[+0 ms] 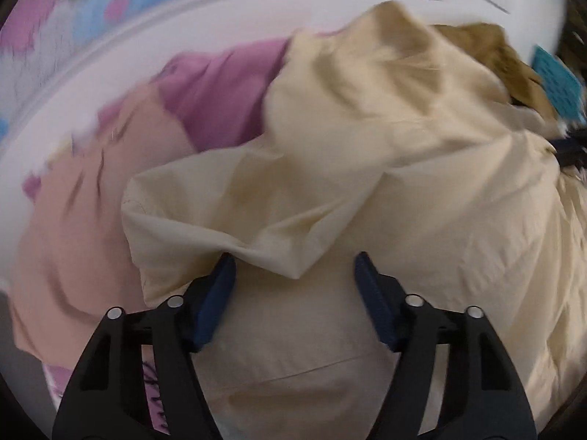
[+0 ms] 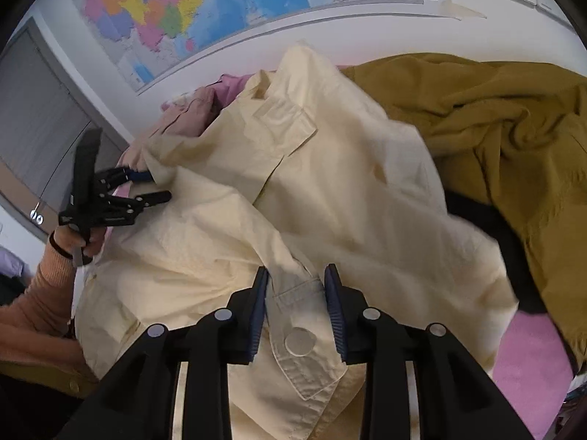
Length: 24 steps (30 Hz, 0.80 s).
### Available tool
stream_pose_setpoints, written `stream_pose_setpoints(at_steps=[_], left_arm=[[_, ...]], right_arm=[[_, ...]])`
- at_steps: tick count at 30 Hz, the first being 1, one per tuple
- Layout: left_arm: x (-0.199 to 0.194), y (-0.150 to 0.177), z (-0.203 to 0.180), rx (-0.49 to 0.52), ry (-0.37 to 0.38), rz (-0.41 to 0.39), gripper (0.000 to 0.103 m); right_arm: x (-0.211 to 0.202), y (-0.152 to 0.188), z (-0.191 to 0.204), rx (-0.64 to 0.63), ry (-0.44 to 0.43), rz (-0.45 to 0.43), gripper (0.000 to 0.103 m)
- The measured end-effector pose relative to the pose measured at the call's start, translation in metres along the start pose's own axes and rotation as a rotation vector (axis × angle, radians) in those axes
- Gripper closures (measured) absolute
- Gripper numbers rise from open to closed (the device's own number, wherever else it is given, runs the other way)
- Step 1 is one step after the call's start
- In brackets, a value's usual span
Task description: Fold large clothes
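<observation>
Two grippers over one cream shirt, which lies crumpled on top of a clothes pile under a wall map. Left gripper: fingers wide, straddling a raised fold of the cream fabric, pads not pressing it; view is motion-blurred. Right gripper: fingers narrow, a buttoned strip of the shirt sits between them, left pad touching cloth, right pad with a gap, so no firm grip visible. Mustard garment beside the shirt on the right, pink and peach garments on its left. Supporting surface hidden.
</observation>
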State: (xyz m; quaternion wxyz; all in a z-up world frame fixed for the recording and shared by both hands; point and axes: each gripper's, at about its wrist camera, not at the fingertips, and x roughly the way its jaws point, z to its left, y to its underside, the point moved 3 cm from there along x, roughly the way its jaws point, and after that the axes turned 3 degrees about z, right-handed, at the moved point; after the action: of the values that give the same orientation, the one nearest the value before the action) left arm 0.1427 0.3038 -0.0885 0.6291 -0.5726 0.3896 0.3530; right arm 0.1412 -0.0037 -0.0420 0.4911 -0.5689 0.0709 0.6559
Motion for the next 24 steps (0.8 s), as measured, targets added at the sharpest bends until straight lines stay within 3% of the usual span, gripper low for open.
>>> stream_pose_setpoints(at_steps=[1, 3, 5, 7, 8, 11, 13, 15, 20, 24], left_arm=[[0.006, 0.001, 0.001, -0.007, -0.010, 0.005, 0.037], [0.014, 0.005, -0.005, 0.020, -0.078, 0.002, 0.037], [0.011, 0.009, -0.012, 0.055, -0.141, -0.014, 0.036], [0.003, 0.009, -0.010, 0.045, -0.149, -0.019, 0.033], [-0.002, 0.009, -0.008, 0.037, -0.138, -0.027, 0.027], [-0.024, 0.014, -0.006, 0.023, -0.115, -0.069, 0.021], [-0.034, 0.019, -0.006, 0.022, -0.078, -0.089, 0.017], [-0.034, 0.023, -0.009, 0.024, -0.045, -0.083, 0.017], [-0.015, 0.040, -0.016, 0.049, -0.100, -0.049, 0.017], [-0.017, 0.045, -0.019, 0.068, -0.153, -0.046, 0.017]], right_arm=[[0.005, -0.004, -0.002, -0.004, 0.027, 0.002, 0.071], [0.015, -0.007, -0.004, 0.001, 0.059, 0.022, 0.057], [0.014, -0.006, -0.004, 0.007, 0.069, 0.010, 0.052], [-0.001, 0.001, -0.004, 0.018, 0.039, -0.030, 0.040], [-0.008, 0.005, -0.005, 0.026, 0.032, -0.047, 0.027], [-0.022, 0.023, -0.008, 0.058, -0.015, -0.062, 0.025], [-0.015, 0.034, -0.008, 0.068, -0.053, -0.022, 0.030], [-0.005, 0.041, -0.007, 0.052, -0.025, 0.010, 0.081], [-0.009, 0.025, -0.010, 0.025, 0.064, -0.087, 0.084], [0.025, 0.029, -0.013, 0.029, 0.125, 0.019, 0.081]])
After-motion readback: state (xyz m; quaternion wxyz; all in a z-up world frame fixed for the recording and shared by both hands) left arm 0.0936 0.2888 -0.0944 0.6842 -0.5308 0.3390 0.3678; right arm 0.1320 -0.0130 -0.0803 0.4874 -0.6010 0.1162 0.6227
